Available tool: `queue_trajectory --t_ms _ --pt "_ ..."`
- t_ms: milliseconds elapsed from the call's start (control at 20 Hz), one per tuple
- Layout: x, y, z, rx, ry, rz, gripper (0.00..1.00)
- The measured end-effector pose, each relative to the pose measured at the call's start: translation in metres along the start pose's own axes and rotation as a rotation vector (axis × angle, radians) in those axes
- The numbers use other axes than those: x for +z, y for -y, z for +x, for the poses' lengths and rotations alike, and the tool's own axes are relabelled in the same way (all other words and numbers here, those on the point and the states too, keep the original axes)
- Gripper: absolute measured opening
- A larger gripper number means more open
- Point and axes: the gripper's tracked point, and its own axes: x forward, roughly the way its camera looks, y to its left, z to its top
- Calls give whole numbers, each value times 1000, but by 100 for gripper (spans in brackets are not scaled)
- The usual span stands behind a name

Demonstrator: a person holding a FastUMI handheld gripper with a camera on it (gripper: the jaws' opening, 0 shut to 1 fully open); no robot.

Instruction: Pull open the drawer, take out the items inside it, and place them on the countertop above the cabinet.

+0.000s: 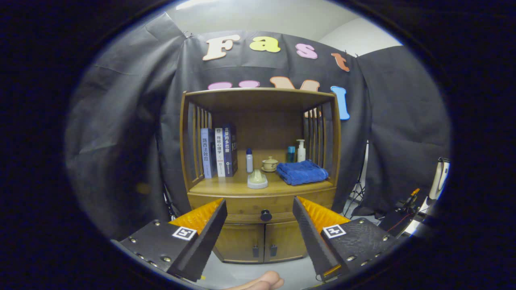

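Wooden cabinet (261, 169) standing against the booth's wall, its drawer (262, 206) sitting shut (contents hidden) as the gripper (260, 225) is hovering spread wide, fingers flanking the knob (265, 215) without touching it.

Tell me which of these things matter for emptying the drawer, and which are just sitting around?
For the job:
- drawer, shut
- its round knob, ahead of the open tongs
- countertop

Just lying about:
- books
- folded blue towel
- lidded cup
- pump bottle
- small white bottle
- lower cabinet doors
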Motion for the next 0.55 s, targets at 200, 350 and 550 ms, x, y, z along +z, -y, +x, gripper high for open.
queue_trajectory --t_ms 200,350,550 --pt "-4 -19 7 46 -7 -28 98" --pt "-2 -26 9 64 5 -33 98" --pt "7 -25 9 48 46 -48 98"
